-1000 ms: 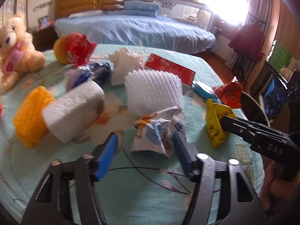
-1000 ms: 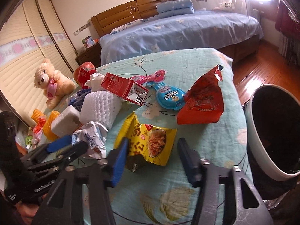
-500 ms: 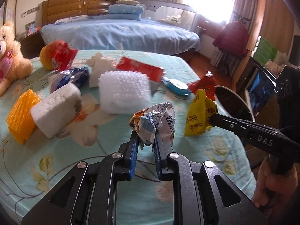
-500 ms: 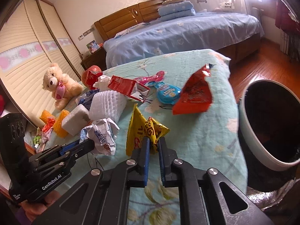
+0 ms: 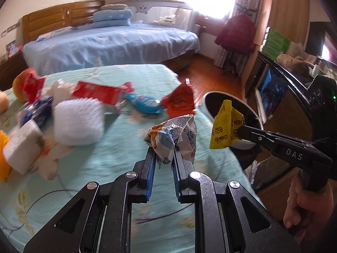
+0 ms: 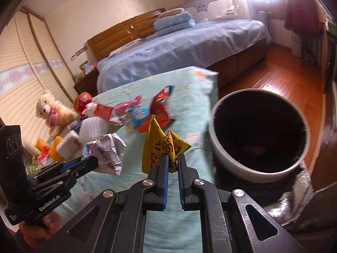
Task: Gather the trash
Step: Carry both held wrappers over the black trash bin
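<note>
So I'm running both tongs here. The left gripper is clamping down on a crumpled white wrapper with blue print, holding it up near the centre of the left wrist view, off the teal tablecloth. In the right wrist view the same wrapper is sitting at the middle left, pinched at the tip of the black tool.

The right gripper is squeezing a yellow snack bag, jaws together on its lower edge, bag sticking up in the middle of the frame. From the left camera I'm seeing that yellow bag at the centre right, in front of the bin's rim.

The bin is filling the right half of the right wrist view, white rim, dark inside. The yellow bag is hanging just beside its left edge; whether it's over the opening, I can't tell.

Lots of trash is lying on the table: a red wrapper and a blue packet just beside each other at upper centre, a red carton to their left, a white foam net below that, and a white block at far left. A teddy bear is sitting at the left of the right view. My right hand is showing at the lower right of the left view.
</note>
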`<state>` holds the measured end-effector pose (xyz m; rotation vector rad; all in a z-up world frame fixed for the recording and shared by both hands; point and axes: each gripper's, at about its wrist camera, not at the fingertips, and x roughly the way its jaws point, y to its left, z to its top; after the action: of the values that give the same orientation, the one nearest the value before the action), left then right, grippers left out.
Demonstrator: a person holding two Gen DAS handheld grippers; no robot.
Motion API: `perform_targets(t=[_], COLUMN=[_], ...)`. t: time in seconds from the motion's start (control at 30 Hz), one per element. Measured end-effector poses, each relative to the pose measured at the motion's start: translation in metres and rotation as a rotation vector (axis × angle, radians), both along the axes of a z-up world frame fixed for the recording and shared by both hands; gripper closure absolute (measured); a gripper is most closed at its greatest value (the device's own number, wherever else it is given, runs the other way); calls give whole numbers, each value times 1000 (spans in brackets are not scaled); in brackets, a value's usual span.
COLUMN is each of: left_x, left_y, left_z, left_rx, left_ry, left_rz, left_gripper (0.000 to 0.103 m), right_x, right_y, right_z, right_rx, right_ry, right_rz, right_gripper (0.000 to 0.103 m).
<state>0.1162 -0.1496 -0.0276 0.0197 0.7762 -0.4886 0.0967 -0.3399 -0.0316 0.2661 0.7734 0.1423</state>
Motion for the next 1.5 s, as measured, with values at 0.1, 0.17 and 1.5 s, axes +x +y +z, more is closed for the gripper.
perform_targets(t=[0.1,0.17,1.5], left_x=[0,0,59], left_y=[-17,-28,-161], left_z=[3,4,-7], left_rx=[2,8,86], left_ry=[-6,-11,45], left_rz=[-32,-53,-189], left_gripper=[88,88,88], right_x=[-4,-4,35], right_y=[-16,-28,-131], right_z=[2,2,-20], right_rx=[-10,-9,-94], right_ry=[-2,-2,66], right_rz=[-40,-65,-214], right_gripper=[95,95,92])
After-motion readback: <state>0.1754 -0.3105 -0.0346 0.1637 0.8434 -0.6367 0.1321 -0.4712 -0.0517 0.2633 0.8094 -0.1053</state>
